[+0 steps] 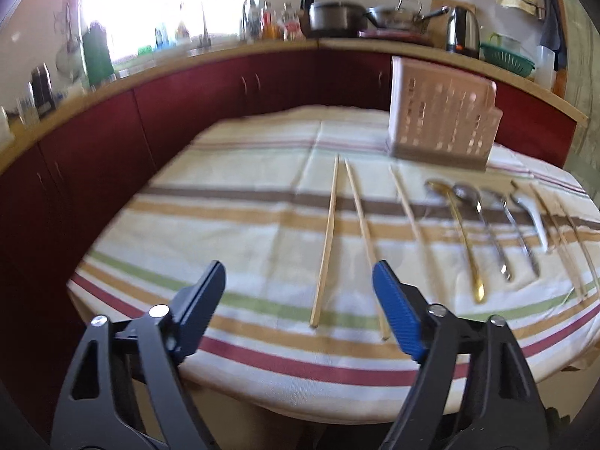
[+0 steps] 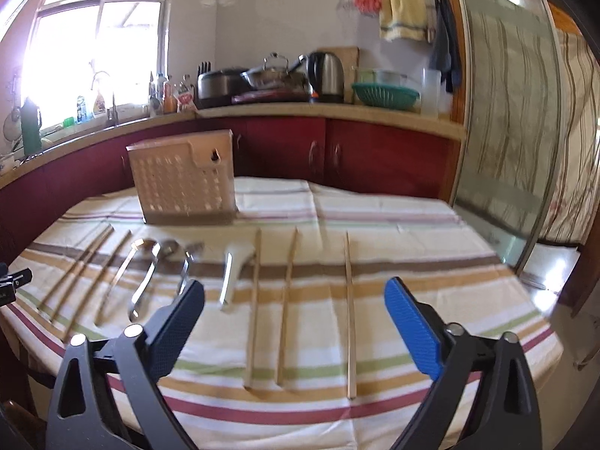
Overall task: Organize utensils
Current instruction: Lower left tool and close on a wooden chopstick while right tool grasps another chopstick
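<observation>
With both jaws apart, left gripper (image 1: 300, 292) and right gripper (image 2: 294, 309) hover empty; thin chopsticks (image 2: 350, 311) ahead could roll off the tablecloth (image 2: 412, 225) if nudged.

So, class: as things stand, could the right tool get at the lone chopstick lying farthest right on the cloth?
Probably yes. The right tool is open and empty, and the lone chopstick lies flat in front of it, apart from its neighbours, with nothing covering or blocking it.
</observation>
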